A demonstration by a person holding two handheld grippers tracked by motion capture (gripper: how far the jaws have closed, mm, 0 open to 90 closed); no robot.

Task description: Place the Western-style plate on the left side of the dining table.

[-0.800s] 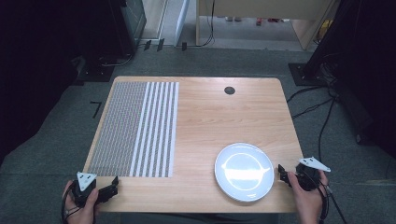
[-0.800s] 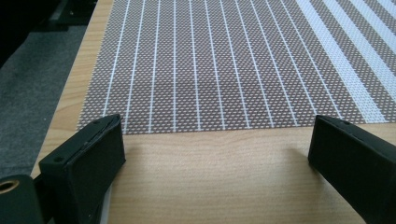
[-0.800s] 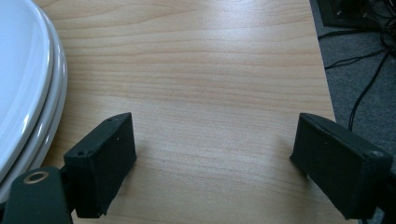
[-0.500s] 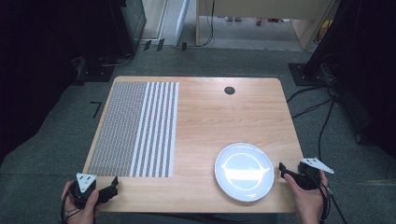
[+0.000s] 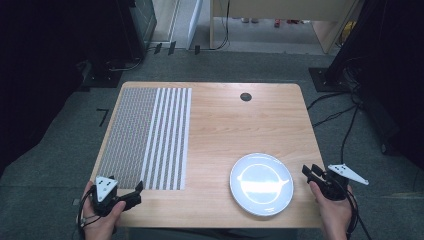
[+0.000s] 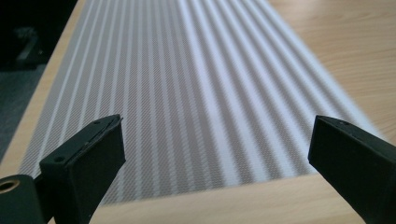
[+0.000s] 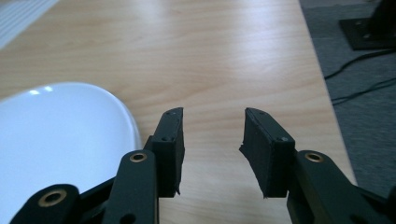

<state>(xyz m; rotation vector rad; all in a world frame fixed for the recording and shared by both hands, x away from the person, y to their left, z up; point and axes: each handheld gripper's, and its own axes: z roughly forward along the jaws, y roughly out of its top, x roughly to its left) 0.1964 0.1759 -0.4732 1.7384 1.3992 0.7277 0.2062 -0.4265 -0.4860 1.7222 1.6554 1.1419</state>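
Note:
A white plate (image 5: 261,183) lies on the wooden table (image 5: 235,130) near its front right. My right gripper (image 5: 310,170) rests at the table's right edge, just right of the plate, held by a hand. In the right gripper view my right gripper (image 7: 212,135) is open with bare wood between its jaws, and the plate (image 7: 56,140) lies to their left. A grey and white striped placemat (image 5: 150,135) covers the table's left side. My left gripper (image 5: 136,194) sits at the mat's front edge. In the left gripper view my left gripper (image 6: 215,144) stands wide open over the placemat (image 6: 187,84), holding nothing.
A small black round grommet (image 5: 245,96) sits near the table's far edge. Cables (image 5: 345,115) trail over the carpet to the right of the table, and dark equipment stands at the far left and right. Bare wood stretches between the mat and the plate.

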